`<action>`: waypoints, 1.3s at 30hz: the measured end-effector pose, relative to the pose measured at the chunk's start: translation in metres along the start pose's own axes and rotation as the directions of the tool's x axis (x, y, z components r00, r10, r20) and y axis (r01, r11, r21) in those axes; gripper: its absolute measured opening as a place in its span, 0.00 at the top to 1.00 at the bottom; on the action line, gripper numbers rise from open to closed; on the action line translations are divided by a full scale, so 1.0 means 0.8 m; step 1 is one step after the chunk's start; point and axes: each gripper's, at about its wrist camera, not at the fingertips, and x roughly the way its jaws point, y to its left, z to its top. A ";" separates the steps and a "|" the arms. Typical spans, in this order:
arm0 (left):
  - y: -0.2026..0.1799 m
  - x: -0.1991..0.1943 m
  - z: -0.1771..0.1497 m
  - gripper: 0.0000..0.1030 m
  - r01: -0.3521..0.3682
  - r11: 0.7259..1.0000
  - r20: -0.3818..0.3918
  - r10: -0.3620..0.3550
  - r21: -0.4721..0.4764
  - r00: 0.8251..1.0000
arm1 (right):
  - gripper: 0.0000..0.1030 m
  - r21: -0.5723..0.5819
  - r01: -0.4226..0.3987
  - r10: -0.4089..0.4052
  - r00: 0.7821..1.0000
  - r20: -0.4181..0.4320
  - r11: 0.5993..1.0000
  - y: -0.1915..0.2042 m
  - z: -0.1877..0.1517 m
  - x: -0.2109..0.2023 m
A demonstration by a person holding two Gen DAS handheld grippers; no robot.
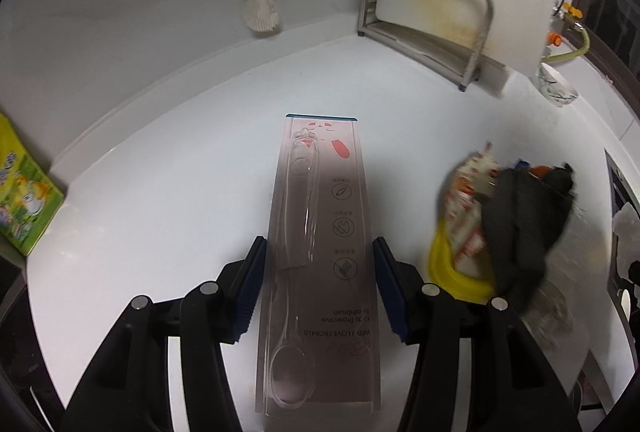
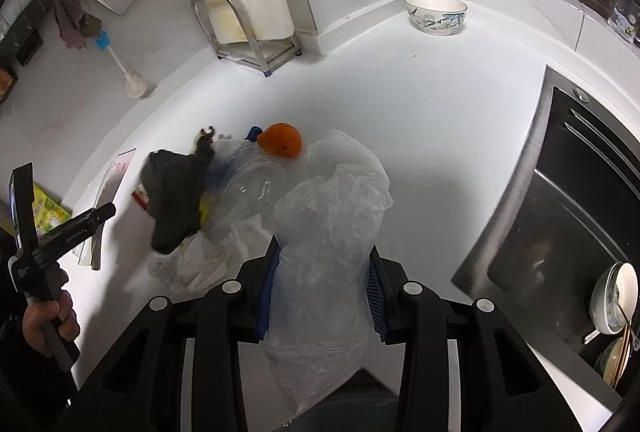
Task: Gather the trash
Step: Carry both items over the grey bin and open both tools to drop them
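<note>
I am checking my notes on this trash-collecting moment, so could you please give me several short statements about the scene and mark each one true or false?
1. The left gripper has a clear toothbrush package between its fingers. True.
2. The right gripper holds an orange peel. False: it holds a clear plastic bag; the orange object lies on the counter.
3. A patterned bowl sits near the back wall. True.
4. The dark cloth hangs in the sink. False: it lies on the trash pile on the counter.
5. A brush stands against the wall. True.
</note>
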 end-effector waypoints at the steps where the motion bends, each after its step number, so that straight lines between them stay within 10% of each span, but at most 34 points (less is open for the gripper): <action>1: -0.002 -0.010 -0.005 0.50 0.000 1.000 0.004 0.000 0.001 1.000 | 0.64 -0.001 -0.007 0.007 1.000 0.005 1.000 -0.001 -0.004 -0.010; 18: -0.120 -0.185 -0.133 0.50 0.019 1.000 0.073 -0.019 -0.008 0.997 | 0.64 -0.070 -0.104 0.104 0.995 0.004 0.992 -0.074 -0.110 -0.144; 39: -0.260 -0.228 -0.325 0.50 0.087 0.993 -0.053 -0.083 0.082 0.995 | 0.64 -0.163 -0.218 0.186 0.964 -0.191 0.962 -0.120 -0.278 -0.148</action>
